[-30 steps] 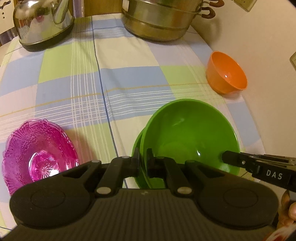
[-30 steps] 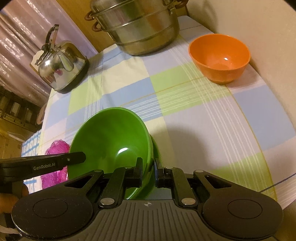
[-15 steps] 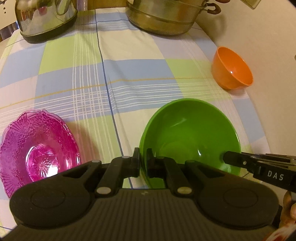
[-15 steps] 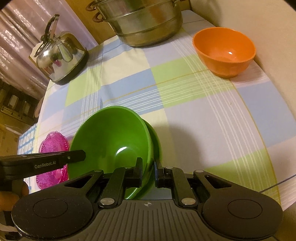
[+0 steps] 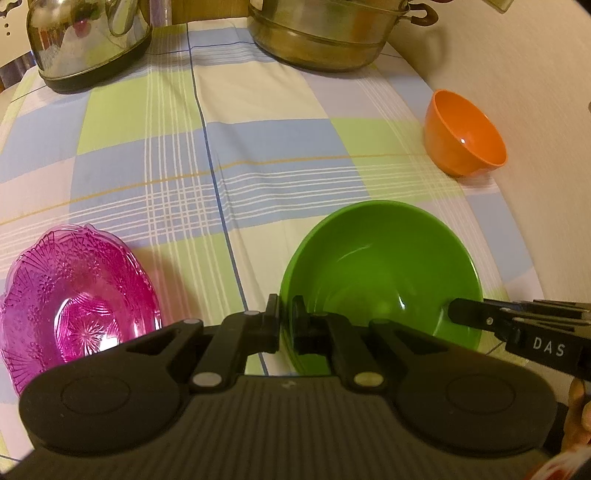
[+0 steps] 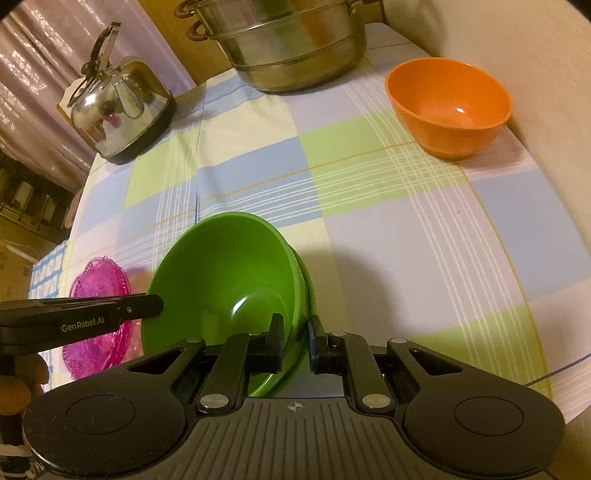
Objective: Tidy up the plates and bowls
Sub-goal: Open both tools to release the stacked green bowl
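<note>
Two nested green bowls [image 5: 380,273] are held between my grippers above the checked tablecloth [image 5: 207,177]. My left gripper [image 5: 285,319] is shut on the near rim of the inner bowl. My right gripper [image 6: 295,338] is shut on the rim of the green bowls [image 6: 225,280] from the other side; in the right wrist view the outer bowl's edge shows behind the inner one. A pink glass plate [image 5: 77,299] lies at the left, also seen in the right wrist view [image 6: 99,306]. An orange bowl [image 5: 461,136] stands at the far right by the wall, and shows in the right wrist view [image 6: 450,103].
A steel kettle [image 5: 88,40] stands at the back left and a large steel pot [image 5: 328,33] at the back middle. A pale wall [image 5: 535,110] runs along the table's right edge. The kettle [image 6: 118,107] and pot [image 6: 291,40] also show in the right wrist view.
The two green bowls have closed together, the inner one settling deeper into the outer. Both grippers stay shut on the rims.
</note>
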A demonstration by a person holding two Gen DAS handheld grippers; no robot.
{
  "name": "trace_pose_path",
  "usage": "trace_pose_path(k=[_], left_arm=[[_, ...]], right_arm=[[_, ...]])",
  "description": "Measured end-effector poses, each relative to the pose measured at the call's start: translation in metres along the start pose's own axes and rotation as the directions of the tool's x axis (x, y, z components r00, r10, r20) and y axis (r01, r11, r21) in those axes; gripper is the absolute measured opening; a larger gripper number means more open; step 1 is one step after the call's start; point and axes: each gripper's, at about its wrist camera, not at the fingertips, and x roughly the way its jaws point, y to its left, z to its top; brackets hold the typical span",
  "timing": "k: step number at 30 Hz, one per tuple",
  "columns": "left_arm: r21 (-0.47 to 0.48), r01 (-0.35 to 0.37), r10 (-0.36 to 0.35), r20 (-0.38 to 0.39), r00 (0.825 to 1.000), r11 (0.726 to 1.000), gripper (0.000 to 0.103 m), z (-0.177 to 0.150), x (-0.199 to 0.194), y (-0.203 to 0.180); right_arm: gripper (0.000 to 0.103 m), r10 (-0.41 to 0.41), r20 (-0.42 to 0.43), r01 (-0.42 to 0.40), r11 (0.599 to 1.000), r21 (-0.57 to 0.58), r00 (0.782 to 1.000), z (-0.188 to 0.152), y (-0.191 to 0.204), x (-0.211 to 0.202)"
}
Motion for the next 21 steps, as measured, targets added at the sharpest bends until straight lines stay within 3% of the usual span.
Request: trace_pose_path(k=[7, 14, 19, 21], left_arm=[[-0.012, 0.013, -0.013, 0.003, 1.000, 1.000, 0.006, -0.0001, -0.0008, 0.0032], [-0.012, 0.016, -0.016, 0.002, 1.000, 1.000, 0.006, 0.0000, -0.0004, 0.0028], [-0.011, 0.019, -0.019, -0.003, 1.000, 1.000, 0.006, 0.0005, -0.0005, 0.0033], [-0.013, 0.019, -0.019, -0.002, 1.000, 1.000, 0.006, 0.0004, -0.0008, 0.0036]], right_arm=[[0.013, 0.029, -0.001, -0.029, 0.999, 0.016, 1.000, -0.0002, -0.0058, 0.0011], [0.023, 0.025, 0.013, -0.026, 1.000, 0.006, 1.000, -0.0030, -0.0062, -0.0030], [0.022, 0.027, 0.024, -0.027, 1.000, -0.014, 0.999, -0.0031, -0.0043, -0.0056], [0.013, 0.037, 0.021, -0.036, 0.999, -0.012, 0.999, -0.0029, -0.0036, -0.0041]])
